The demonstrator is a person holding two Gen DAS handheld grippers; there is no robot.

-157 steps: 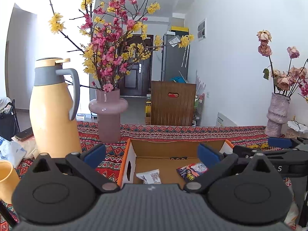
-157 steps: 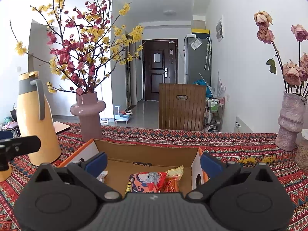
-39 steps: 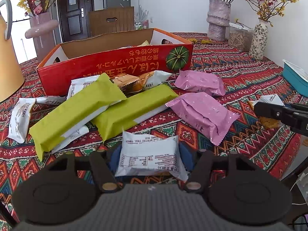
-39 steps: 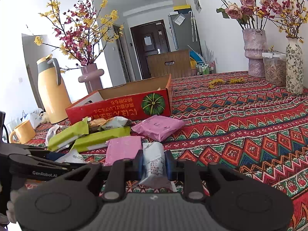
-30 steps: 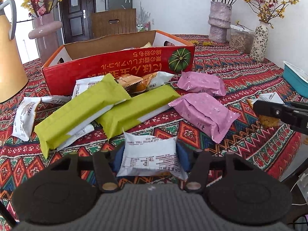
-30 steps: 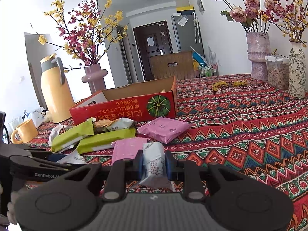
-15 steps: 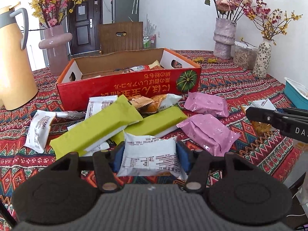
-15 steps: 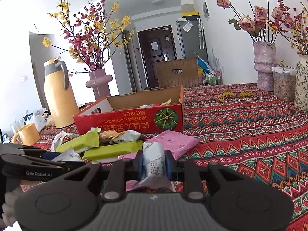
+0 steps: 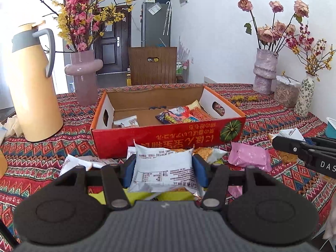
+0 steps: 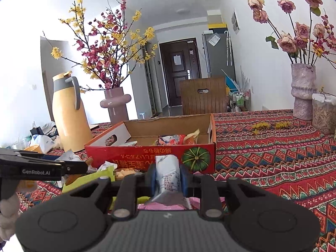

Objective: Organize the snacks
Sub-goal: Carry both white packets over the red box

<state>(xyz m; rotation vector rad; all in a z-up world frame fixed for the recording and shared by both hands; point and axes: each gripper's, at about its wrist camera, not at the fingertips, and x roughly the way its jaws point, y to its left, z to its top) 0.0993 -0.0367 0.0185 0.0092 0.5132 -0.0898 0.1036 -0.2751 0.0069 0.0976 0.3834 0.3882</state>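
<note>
A home dining area: patterned cloth point(image 9: 262, 109) on the table, vases of flowers point(image 10: 303, 92), a yellow flask point(image 9: 33, 84), a wooden chair point(image 10: 203, 99), and a hallway with a fridge point(image 10: 218, 54) and dark entrance door point(image 10: 179, 71)

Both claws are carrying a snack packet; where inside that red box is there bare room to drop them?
The red box has bare cardboard floor through its middle and back, between the small white packet at its left end and the colourful snack bags piled at its right end. That right end is crowded, and so is the tablecloth just in front of the box.
</note>
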